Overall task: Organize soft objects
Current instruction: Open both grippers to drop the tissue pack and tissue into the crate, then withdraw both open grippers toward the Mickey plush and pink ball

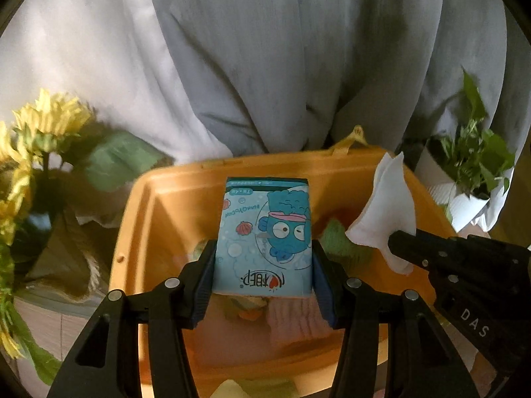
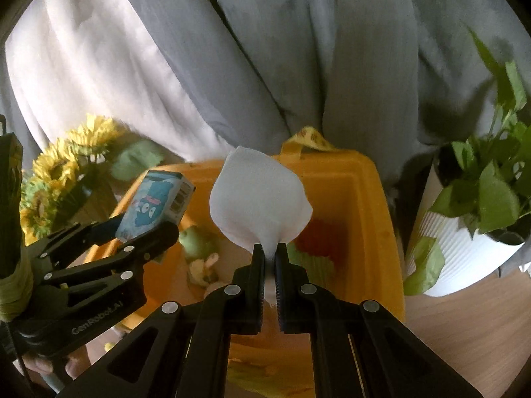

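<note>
The left gripper [image 1: 264,265] pinches a blue tissue pack [image 1: 264,237] by its two long sides, its blue pads pressed flat against the wrapper. The pack's print reads upside down from the left wrist: "HANGYODON" beside a blue cartoon fish in a pink-brimmed hat, and a red heart logo with Chinese characters near the lower edge. From the right wrist a barcode shows on the pack's narrow end.

The right gripper [image 2: 270,258] has its jaws pressed together on the gathered corner of a white tissue [image 2: 260,202], which fans out above the fingers. White lettering "GenRobot.AI" runs along the left gripper's body, and "DAS" marks the right one.

Both tools point downward, side by side, over the orange bin [image 1: 159,185], and both held items hang above its open mouth. Inside the bin lie soft things that are hard to identify: something pink and ribbed [image 1: 298,318], a green piece, red and yellow shapes. Left of the bin stand blurred yellow sunflowers [image 1: 49,116]; right of it, a leafy plant in a white ribbed pot [image 2: 464,258]. Behind the bin hangs a grey curtain [image 1: 282,49].
</note>
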Tool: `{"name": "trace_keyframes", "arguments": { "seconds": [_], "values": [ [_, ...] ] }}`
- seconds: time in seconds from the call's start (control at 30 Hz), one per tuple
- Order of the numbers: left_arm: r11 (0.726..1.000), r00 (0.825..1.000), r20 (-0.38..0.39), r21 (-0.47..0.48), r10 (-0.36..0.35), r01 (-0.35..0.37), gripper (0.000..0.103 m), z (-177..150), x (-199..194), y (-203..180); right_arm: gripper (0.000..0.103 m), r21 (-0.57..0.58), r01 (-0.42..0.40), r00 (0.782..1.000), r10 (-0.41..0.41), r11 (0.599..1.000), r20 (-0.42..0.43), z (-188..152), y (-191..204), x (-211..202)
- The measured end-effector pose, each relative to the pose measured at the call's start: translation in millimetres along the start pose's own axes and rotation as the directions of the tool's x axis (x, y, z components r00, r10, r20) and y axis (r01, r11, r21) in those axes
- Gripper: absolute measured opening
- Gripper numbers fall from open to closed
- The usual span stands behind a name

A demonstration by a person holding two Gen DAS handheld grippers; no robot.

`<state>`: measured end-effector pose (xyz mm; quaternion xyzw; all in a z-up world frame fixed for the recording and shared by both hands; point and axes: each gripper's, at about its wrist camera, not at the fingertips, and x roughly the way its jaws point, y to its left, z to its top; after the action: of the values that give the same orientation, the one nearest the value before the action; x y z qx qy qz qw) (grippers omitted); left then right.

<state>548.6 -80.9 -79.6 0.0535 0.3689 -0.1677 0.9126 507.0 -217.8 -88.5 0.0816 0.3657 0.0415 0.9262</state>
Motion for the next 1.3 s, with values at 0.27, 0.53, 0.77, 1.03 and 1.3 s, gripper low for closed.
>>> {"name": "trace_keyframes", "arguments": {
  "seconds": [0.27,0.53,0.77,1.03,1.3],
  "values": [
    [1.000,1.000,0.005,0.009,0.013,-0.013,0.064,-2.8,-3.2,0.4,0.026,0.030,0.000,0.999,0.001,1.000,-0.043,-3.2,-6.0,11.9],
    [0.999,0.997,0.057,0.002,0.044,-0.044,0.067,-7.9,-27.1,5.1,0.037,0.020,0.037,0.999,-0.037,0.999,-0.012,-6.4,-3.0,0.3],
    [0.999,0.993,0.115,0.003,0.038,-0.039,0.069,-15.8,-59.0,5.6,0.045,0.018,0.058,0.997,-0.059,0.998,0.043,-13.2,4.8,-29.2],
    [0.999,0.986,0.164,0.008,0.034,-0.036,0.070,-27.1,-92.7,1.4,0.048,0.035,0.096,0.991,-0.099,0.995,0.087,-25.4,11.8,-63.8],
    [0.999,0.982,0.185,0.024,0.037,-0.042,0.071,-43.7,-119.0,-3.1,0.055,0.071,0.147,0.980,-0.155,0.987,0.122,-45.5,22.5,-92.9]
  ]
}}
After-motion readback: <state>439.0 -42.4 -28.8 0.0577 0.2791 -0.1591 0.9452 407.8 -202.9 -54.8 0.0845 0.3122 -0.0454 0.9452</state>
